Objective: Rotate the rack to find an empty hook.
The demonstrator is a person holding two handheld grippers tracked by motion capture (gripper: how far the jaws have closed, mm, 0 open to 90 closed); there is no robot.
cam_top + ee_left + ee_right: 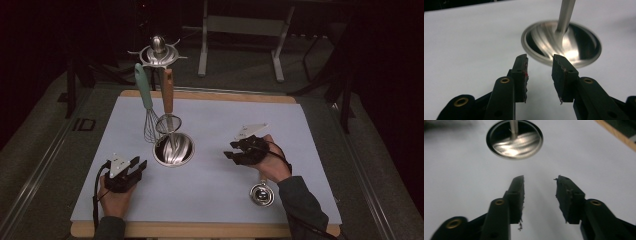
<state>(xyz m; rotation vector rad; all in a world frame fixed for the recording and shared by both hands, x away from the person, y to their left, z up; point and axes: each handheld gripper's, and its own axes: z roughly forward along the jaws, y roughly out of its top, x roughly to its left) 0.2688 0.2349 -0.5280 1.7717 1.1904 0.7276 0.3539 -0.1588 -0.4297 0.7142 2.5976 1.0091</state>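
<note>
Two hand-held grippers work over a white sheet that covers most of a wooden table; the floor and furniture beyond it are too dark to make out. A metal utensil stand rises from a round shiny base left of the sheet's centre; the post between base and top ring is thin and mostly lost behind the hanging tools in the high view, and in the left gripper view it is cut off by the upper edge. A whisk with a pale green handle hangs from the ring, its long axis near vertical, wires down and just above the base; beside it hangs a brown-handled utensil with a wire head, possibly a small strainer, though the picture is too coarse to be sure. The left gripper lies low near the sheet's near-left part, held from behind by the left hand, pointing up and right toward the base; its jaws stand apart with nothing between them. The right gripper sits right of the base, the right hand wrapped round it and the sleeve coming in from the lower right; it points left toward the base, jaws spread and empty. A small shiny round metal object rests on the sheet just beside the right wrist; its shape is hard to read.
</note>
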